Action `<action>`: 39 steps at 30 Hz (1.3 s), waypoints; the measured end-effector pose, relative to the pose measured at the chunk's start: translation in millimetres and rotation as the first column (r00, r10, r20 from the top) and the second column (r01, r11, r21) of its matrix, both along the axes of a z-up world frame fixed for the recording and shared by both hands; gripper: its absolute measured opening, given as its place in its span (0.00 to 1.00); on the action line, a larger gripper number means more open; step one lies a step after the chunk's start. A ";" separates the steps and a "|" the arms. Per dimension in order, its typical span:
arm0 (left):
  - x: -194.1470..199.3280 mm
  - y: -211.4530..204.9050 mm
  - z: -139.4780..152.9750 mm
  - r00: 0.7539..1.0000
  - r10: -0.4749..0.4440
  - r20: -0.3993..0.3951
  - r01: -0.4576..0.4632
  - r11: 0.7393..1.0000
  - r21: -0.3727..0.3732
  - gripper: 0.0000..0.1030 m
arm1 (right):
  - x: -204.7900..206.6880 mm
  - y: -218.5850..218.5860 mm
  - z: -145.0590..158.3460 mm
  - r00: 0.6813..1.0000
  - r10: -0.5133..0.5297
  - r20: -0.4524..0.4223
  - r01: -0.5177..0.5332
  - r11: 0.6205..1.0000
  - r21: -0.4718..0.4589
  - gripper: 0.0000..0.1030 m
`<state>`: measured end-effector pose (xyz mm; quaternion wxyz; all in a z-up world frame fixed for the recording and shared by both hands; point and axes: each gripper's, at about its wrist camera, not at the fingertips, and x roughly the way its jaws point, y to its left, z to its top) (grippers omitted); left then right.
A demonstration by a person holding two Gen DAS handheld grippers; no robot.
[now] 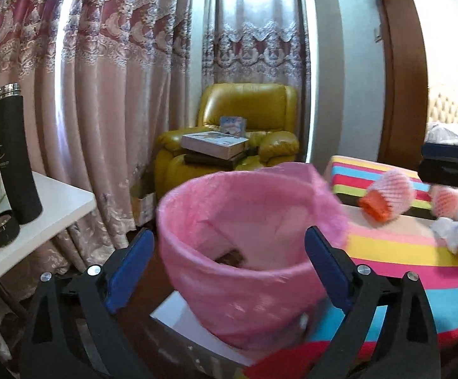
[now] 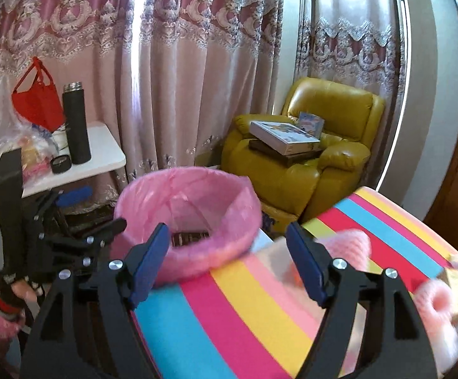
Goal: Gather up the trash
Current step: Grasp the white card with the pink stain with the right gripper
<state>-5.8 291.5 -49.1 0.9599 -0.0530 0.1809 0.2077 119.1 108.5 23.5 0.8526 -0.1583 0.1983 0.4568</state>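
Two grippers: both ours, both pointed at the bin, each with blue pads on black fingers.
Left gripper (image 1: 229, 252): we have the jaws spread wide, nothing between the pads; the bin's rim sits in the gap beyond them.
Right gripper (image 2: 227, 255): we hold these jaws apart too, pads bare, over the near edge of the striped cloth.
Bin (image 2: 187, 221): we see it lined with a pink bag, standing just left of the striped surface, mouth up, something dark down at the bottom.
Trash: pink foam fruit nets (image 1: 393, 189) lie on the striped cloth (image 2: 229, 309) to the right of the bin; in the right wrist view they blur at the right edge, with white crumpled paper (image 1: 449, 233) beside them.
Left hand (image 2: 23, 290): we catch it at the far left of the right wrist view, wrapped round its gripper's handle.
Side table (image 1: 61, 202): white, left of the bin, carrying a tall black flask (image 1: 15, 154) and a small black cap.
Far side: a yellow armchair (image 2: 304, 164) with boxes stacked on the seat, patterned curtains behind.
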 end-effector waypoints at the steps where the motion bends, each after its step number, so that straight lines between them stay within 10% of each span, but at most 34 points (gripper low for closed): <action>1: -1.4 -7.5 1.0 1.000 -0.015 0.006 0.015 1.000 -0.002 0.87 | -3.1 -8.6 -0.8 1.000 -0.004 0.003 0.004 1.000 0.000 0.74; 19: 54.7 -148.1 -13.0 0.943 -0.326 -0.060 0.328 0.945 0.016 0.87 | 12.0 -212.6 -42.7 0.932 -0.353 -0.074 0.356 0.934 0.023 0.87; 39: 60.0 -166.7 -29.6 0.914 -0.391 -0.107 0.391 0.920 -0.019 0.87 | 54.6 -187.0 -74.7 0.936 -0.332 -0.121 0.302 0.930 -0.209 0.95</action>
